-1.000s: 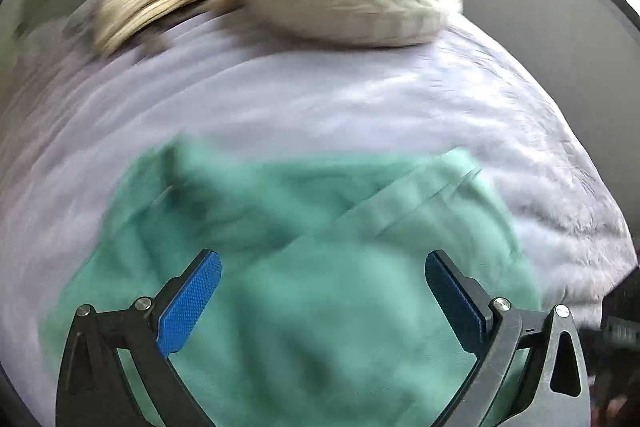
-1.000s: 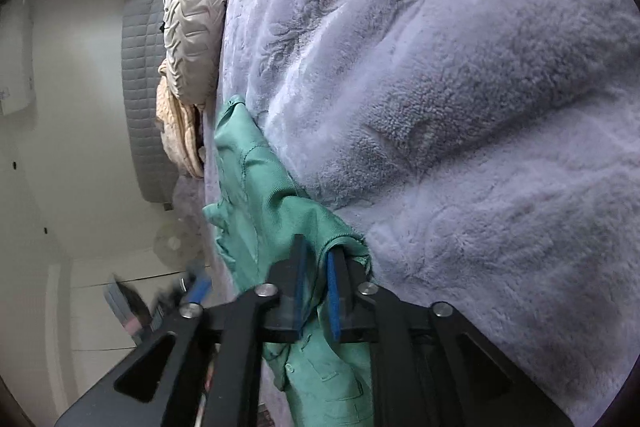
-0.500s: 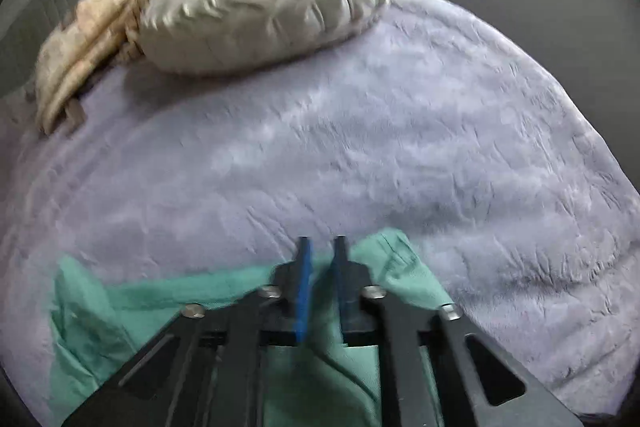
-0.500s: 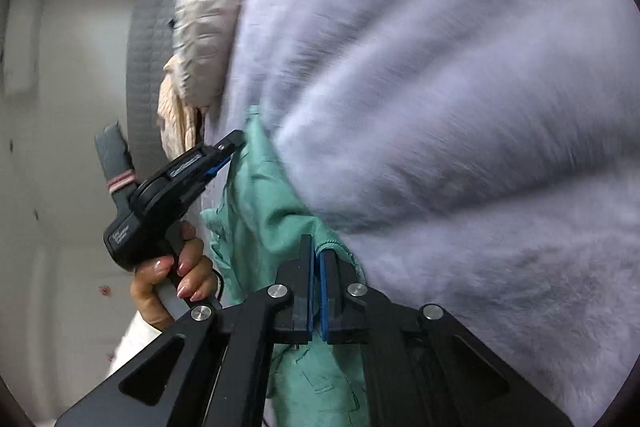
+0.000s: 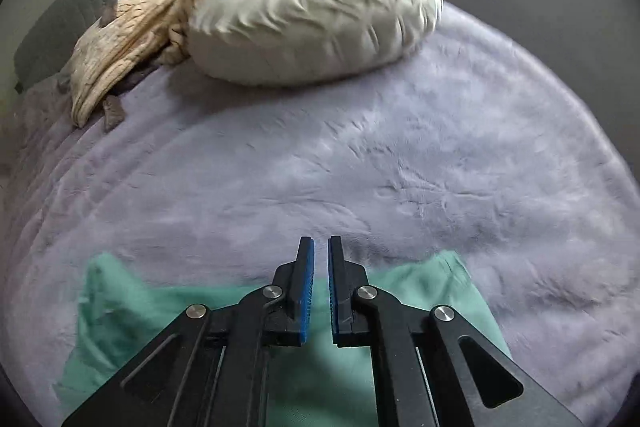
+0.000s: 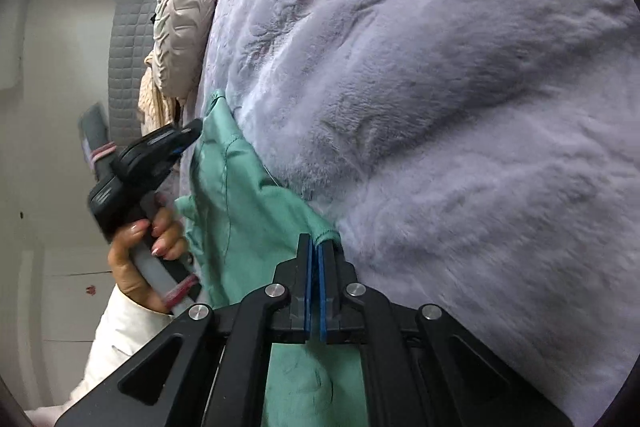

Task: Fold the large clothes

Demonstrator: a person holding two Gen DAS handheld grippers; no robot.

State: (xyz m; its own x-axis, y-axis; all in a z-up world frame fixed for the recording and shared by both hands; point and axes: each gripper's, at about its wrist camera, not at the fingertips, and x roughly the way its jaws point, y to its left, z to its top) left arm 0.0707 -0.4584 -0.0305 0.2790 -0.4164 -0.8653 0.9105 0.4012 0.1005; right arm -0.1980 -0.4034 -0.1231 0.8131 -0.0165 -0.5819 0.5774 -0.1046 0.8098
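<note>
Here the green garment point(image 5: 420, 291) lies flat near the bed's point(image 5: 360, 167) foot edge, the right gripper point(image 6: 319, 251) pinching its corner, the left gripper point(image 5: 321, 247) hovering nearly closed but empty; next, seemingly, it needs another corner.

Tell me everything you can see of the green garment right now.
The green garment is mint-coloured, soft woven cloth with stitched seams and a hemmed edge. It lies rumpled on the lilac plush blanket, near its front edge. The right hand-held gripper is shut on a bunched corner. The left hand-held gripper sits over the cloth, jaws nearly closed; whether it pinches fabric is unclear.
</note>
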